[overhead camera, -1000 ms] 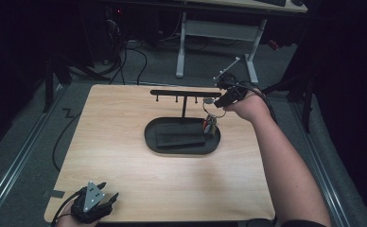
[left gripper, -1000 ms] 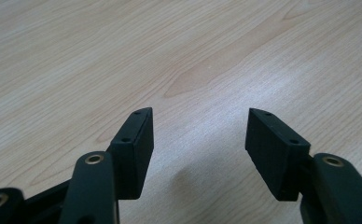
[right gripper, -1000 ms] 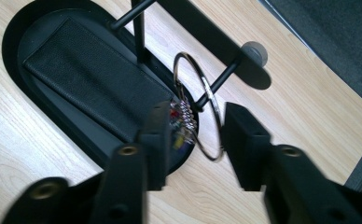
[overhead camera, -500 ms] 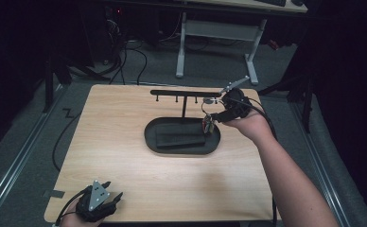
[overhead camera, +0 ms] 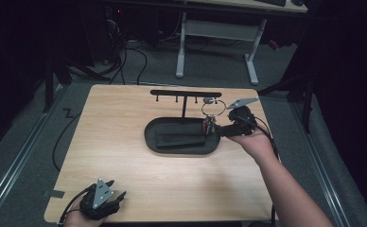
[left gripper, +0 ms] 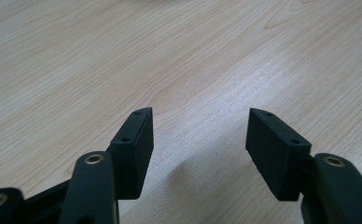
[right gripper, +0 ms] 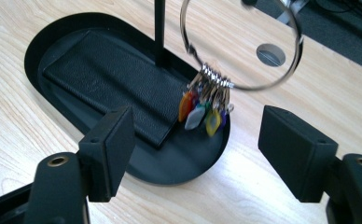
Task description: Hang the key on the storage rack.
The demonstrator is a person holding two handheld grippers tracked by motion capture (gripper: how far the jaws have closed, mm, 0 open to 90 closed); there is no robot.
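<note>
A metal key ring (overhead camera: 213, 109) with several coloured tags (right gripper: 206, 113) hangs from a hook near the right end of the black rack (overhead camera: 185, 93). The rack's post stands in a black oval tray (overhead camera: 148, 135), where a black leather wallet (right gripper: 109, 79) lies flat. My right gripper (overhead camera: 218, 130) sits just right of the tags and low over the tray's right end. Its jaws have just been opening and stand wide, with the tags hanging free just ahead of its fingertips (right gripper: 198, 154). At the table's front left corner my left gripper (overhead camera: 107, 198) is open over bare wood (left gripper: 198, 140).
The wooden table (overhead camera: 125, 161) has bare room left of and in front of the tray. A round cable hole (right gripper: 271, 54) lies in the tabletop behind the ring. Beyond the far edge stand a white desk frame (overhead camera: 181, 47) and floor cables.
The right hand has dropped lower and drawn back from the rack's hook, and its jaws have spread apart. The key ring stays hanging on the rack. The left gripper has kept still.
</note>
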